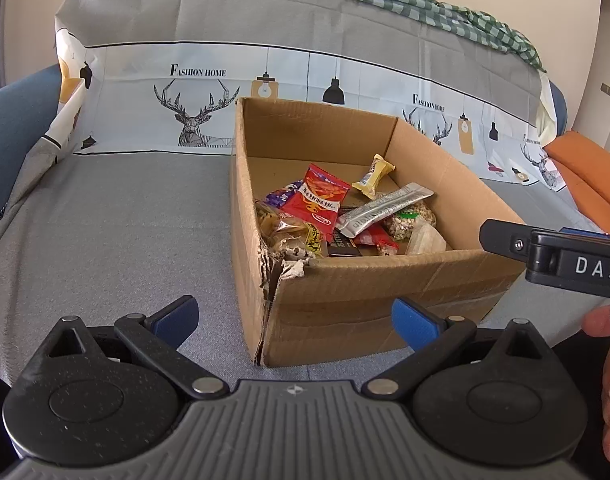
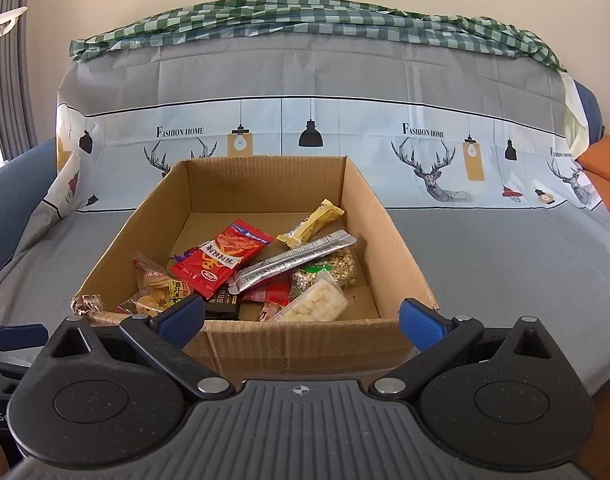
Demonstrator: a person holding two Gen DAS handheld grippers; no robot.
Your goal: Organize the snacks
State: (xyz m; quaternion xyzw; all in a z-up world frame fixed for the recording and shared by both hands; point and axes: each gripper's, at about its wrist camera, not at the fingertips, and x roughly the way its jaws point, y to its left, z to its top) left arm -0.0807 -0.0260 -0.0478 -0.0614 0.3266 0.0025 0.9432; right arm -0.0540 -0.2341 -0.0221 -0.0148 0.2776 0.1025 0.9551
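We hold the left gripper and right gripper apart and empty before the open brown cardboard box on the grey-covered sofa; mixed wrapped snacks lie gathered inside, apparently sorted.

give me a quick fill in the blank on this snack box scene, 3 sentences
1. The snacks lie inside a ____ box.
2. The long silver packet lies partly on top of the ____ packet beside it.
3. Both the left gripper and the right gripper are ____ and hold nothing.

Missing words: cardboard; red; open
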